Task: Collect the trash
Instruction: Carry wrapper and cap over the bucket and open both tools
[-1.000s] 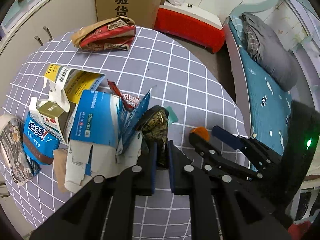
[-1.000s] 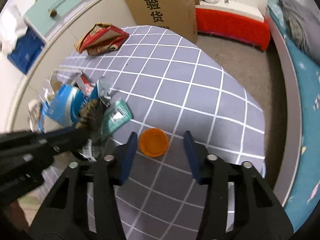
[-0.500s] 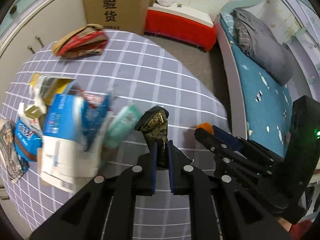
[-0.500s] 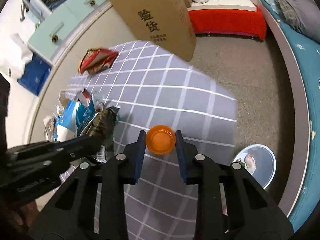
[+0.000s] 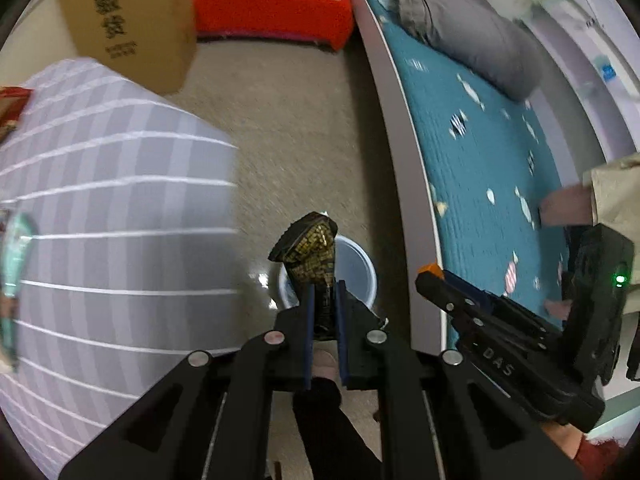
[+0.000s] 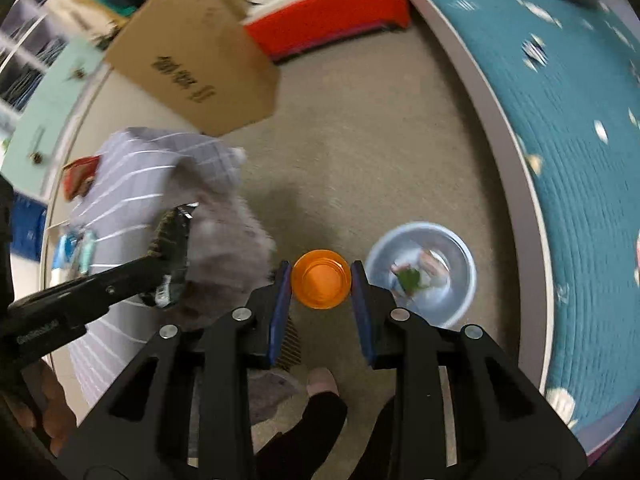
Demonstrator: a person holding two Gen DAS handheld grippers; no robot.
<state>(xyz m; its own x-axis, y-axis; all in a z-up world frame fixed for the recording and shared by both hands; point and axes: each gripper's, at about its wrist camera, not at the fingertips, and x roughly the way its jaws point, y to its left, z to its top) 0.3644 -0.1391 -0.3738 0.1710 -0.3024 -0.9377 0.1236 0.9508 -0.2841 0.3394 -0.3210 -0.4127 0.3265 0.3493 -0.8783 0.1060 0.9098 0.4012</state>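
- Left wrist view: your left gripper (image 5: 323, 300) is nearly shut, its pads pinching the lower end of a dark, gold-patterned wrapper (image 5: 310, 250). The wrapper hangs off the table, right over the pale blue bin (image 5: 356, 270) on the carpet.
- Judge the wrapper as feather-light, crinkly and slick; it stands stiffly above the pads but would fold under any push. Your pinch near its narrow end looks sound, though a film this slippery may cling to a pad on release.
- It looks like a creased foil snack bag, black with a fine gold grid, its upper end flared.
- The checked tablecloth (image 5: 112, 216) lies to the left, blurred, with a teal packet (image 5: 16, 248) at its edge.
- Right wrist view: your right gripper (image 6: 320, 284) is part-open, both pads pressed on the sides of an orange cup (image 6: 321, 285), held mouth toward the camera.
- Treat the cup as light, thin, smooth plastic; it probably flexes, so squeeze across its rim no harder than now.
- The cup is small, round and translucent orange, and appears empty.
- It hangs over the carpet just beside the bin (image 6: 460, 280), which holds a green scrap and some pale litter.
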